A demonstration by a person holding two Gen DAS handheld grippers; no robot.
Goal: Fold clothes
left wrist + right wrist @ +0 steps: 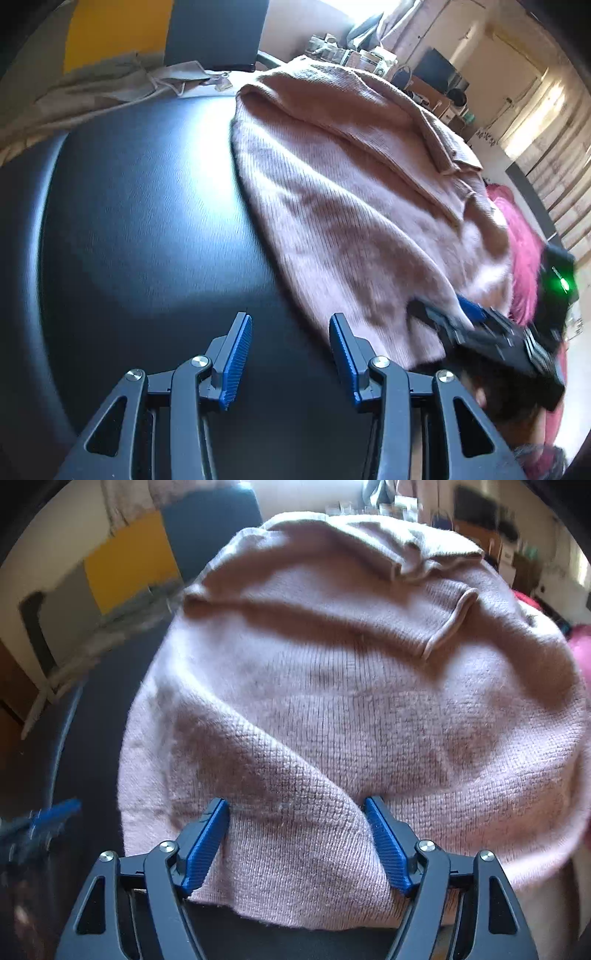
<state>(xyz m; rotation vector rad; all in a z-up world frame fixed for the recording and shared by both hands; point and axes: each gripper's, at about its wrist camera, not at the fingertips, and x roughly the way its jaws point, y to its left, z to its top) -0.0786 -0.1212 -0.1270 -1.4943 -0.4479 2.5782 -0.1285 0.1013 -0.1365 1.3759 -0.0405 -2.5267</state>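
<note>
A pale pink knit sweater (351, 206) lies spread on the black table (147, 221), its collar end at the far side. In the left wrist view my left gripper (290, 321) hovers open over bare table just left of the sweater's near edge, with nothing between its fingers. In the right wrist view my right gripper (295, 805) stands wide over the sweater's (351, 664) near hem. A raised fold of knit lies between the blue pads (207, 842), which do not squeeze it. The right gripper (443, 314) also shows, blurred, at the hem in the left view.
A beige cloth (92, 85) lies bunched at the table's far left edge. A magenta garment (517, 236) sits beyond the sweater on the right. Yellow and dark panels (122, 29) and cluttered shelves (369, 55) stand behind. My left gripper (55, 812) blurs at the right view's left edge.
</note>
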